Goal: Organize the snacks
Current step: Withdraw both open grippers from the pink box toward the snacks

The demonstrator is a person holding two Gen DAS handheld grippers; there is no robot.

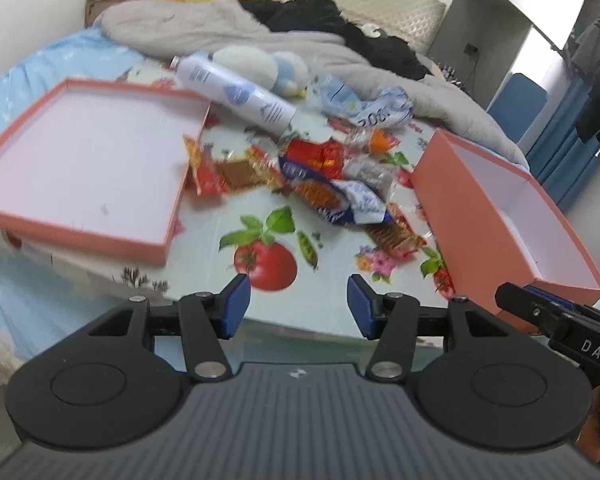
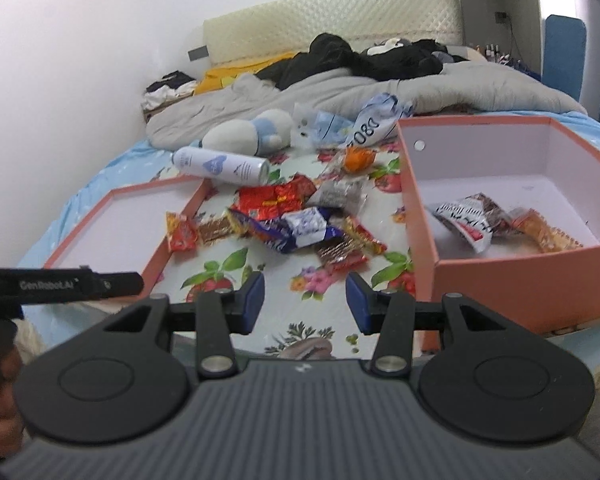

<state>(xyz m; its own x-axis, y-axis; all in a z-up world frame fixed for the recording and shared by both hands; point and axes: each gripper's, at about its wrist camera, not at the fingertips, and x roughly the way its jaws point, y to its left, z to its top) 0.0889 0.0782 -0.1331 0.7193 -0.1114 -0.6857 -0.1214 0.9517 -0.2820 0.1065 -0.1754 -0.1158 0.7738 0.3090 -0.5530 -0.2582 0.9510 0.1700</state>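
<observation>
Snack packets heaped between lid and box, perhaps three packets inside, left gripper and right gripper agape, empty.

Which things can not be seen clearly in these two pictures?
- Deep box: in the left wrist view its near wall hides the floor, so its contents do not show.
- Snack pile: motion blur makes the wrapper print unreadable.
- Spray can: label text too small in the right wrist view.
</observation>
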